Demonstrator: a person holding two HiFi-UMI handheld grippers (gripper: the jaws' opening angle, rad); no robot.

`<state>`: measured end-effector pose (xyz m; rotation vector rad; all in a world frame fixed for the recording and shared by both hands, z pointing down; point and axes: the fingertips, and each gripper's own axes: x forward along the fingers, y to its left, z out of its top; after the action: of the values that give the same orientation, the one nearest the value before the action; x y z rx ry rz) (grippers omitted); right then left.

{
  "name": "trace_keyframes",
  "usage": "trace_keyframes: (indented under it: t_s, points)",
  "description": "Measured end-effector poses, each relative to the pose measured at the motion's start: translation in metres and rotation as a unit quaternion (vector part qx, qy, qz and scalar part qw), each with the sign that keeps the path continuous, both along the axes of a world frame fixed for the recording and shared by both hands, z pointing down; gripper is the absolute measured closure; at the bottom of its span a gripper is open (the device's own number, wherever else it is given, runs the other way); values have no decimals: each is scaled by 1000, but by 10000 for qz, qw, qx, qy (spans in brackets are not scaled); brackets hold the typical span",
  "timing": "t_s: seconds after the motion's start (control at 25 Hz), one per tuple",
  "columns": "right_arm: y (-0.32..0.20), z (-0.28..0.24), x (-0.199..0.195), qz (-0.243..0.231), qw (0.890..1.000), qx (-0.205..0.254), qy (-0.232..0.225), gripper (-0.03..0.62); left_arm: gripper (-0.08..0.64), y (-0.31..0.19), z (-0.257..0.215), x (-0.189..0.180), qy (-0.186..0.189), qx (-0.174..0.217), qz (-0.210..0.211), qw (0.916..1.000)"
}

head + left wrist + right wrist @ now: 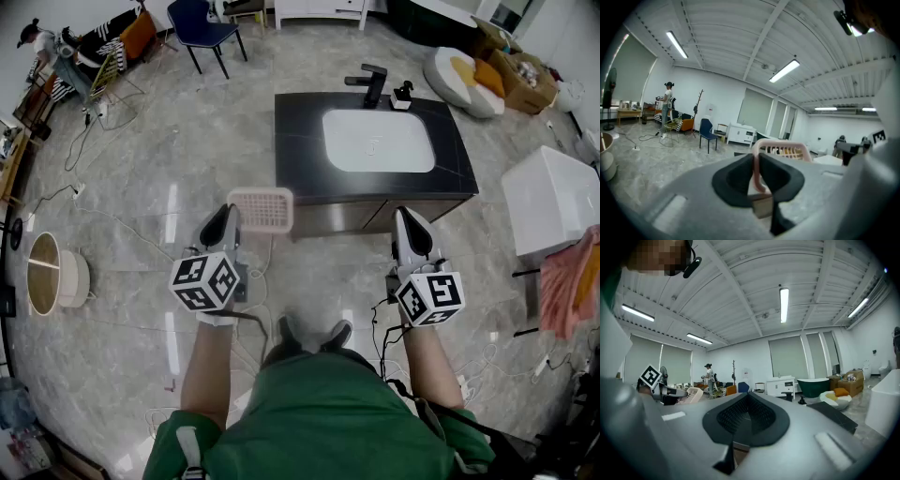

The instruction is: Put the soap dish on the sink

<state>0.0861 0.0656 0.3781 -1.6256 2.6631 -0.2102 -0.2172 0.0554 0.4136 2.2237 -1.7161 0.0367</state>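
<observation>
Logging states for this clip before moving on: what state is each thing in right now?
Soap dish: held in the air, short of the sink.
Left gripper: fingers shut on the soap dish's rim.
Right gripper: fingers shut, empty.
Sink: basin empty.
Soap bottle: upright beside the faucet.

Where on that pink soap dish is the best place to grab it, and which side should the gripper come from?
Pinch the thin upright rim of the soap dish at its left end, coming from the person's side. The slotted tray looks too broad to span, but its narrow wall fits between two jaws; the left gripper is shut on it there.
</observation>
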Motion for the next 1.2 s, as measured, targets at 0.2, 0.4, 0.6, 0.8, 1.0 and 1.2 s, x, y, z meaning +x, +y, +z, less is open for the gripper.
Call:
trace_keyframes:
  t_s: [0.2, 0.4, 0.6, 0.8, 1.0, 1.2]
  points:
    - [-3, 0, -4, 28, 10000, -1, 45, 589, 518, -5, 6, -1, 27, -48, 60, 10000]
    - [-3, -10, -12, 155, 9999, 72, -6, 589, 518, -10, 4, -11, 172, -47, 145, 9997]
    - [2, -28, -25, 345, 9991, 229, 41, 591, 518, -13, -9, -34, 259, 98, 213, 9994]
    - [12, -35, -39, 548, 9982, 222, 8, 591, 518, -14, -9, -53, 394, 139, 370, 9984]
    - [22, -33, -41, 831, 9963, 219, 1, 591, 518, -17, 11, -58, 489, -25, 577, 9971]
    - [23, -22, -39, 952, 9954, 109, 26, 591, 518, -24, 35, -52, 662, -304, 658, 9952]
